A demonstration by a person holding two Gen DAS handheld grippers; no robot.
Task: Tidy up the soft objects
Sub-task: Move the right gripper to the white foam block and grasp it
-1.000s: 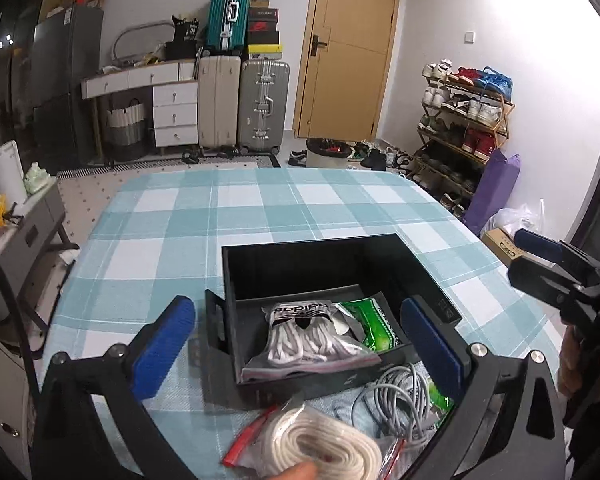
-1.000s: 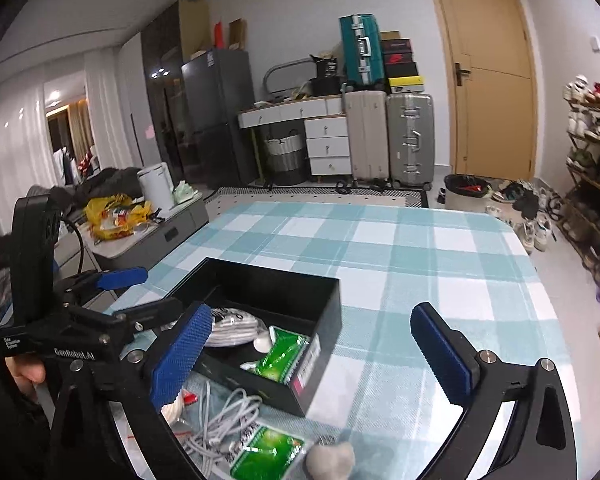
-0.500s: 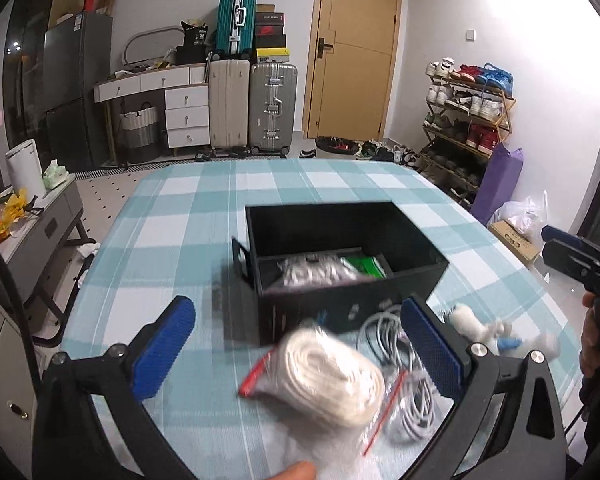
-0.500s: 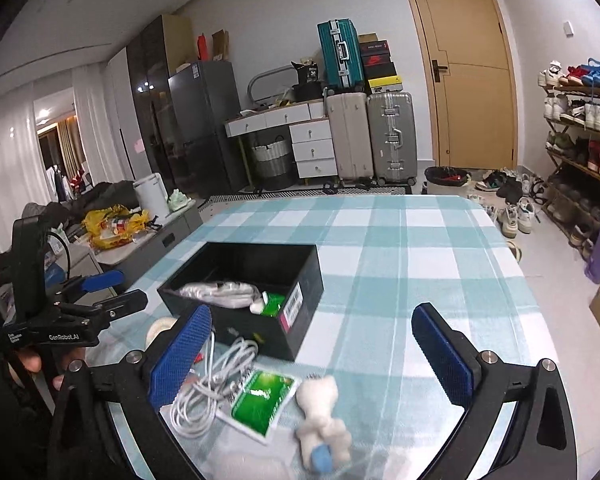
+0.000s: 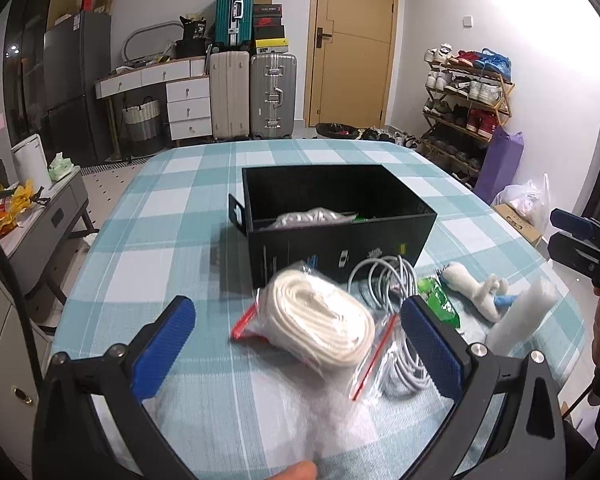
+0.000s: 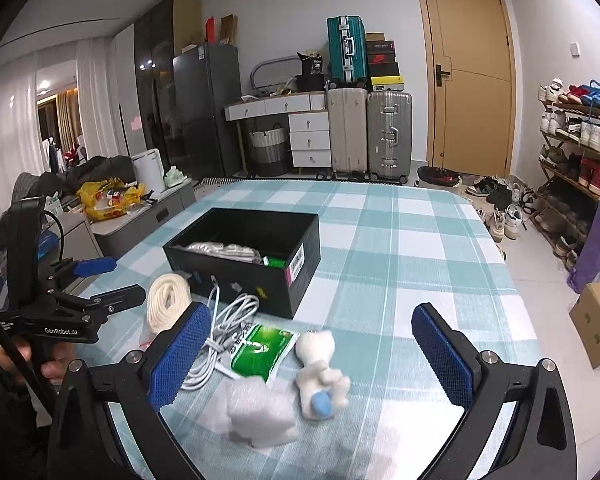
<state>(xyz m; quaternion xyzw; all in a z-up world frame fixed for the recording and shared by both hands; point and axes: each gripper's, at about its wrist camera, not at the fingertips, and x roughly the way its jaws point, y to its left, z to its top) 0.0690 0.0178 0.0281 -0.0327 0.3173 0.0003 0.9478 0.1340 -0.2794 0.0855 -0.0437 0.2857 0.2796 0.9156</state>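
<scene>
A black box (image 5: 340, 216) (image 6: 244, 256) stands on the checked tablecloth with a bagged white item and a green pack inside. In front of it lie a bagged coil of white rope (image 5: 320, 320) (image 6: 168, 300), a grey cable (image 5: 384, 280) (image 6: 224, 320), a green pack (image 5: 436, 300) (image 6: 260, 344), a white plush toy (image 5: 472, 288) (image 6: 320, 372) and white foam wrap (image 5: 520, 316) (image 6: 260, 412). My left gripper (image 5: 300, 344) is open and empty, just short of the rope. My right gripper (image 6: 312, 356) is open and empty, above the plush toy.
The table (image 5: 148, 240) ends close on the left and right. Suitcases (image 5: 256, 92), drawers and a door stand at the far wall. A shoe rack (image 5: 464, 108) is at the right. A low grey cabinet (image 6: 148, 216) stands left of the table.
Both grippers have pulled back from the box towards the near table edge. The rope bag, cable, plush toy and foam wrap have come into full view. Both stay open.
</scene>
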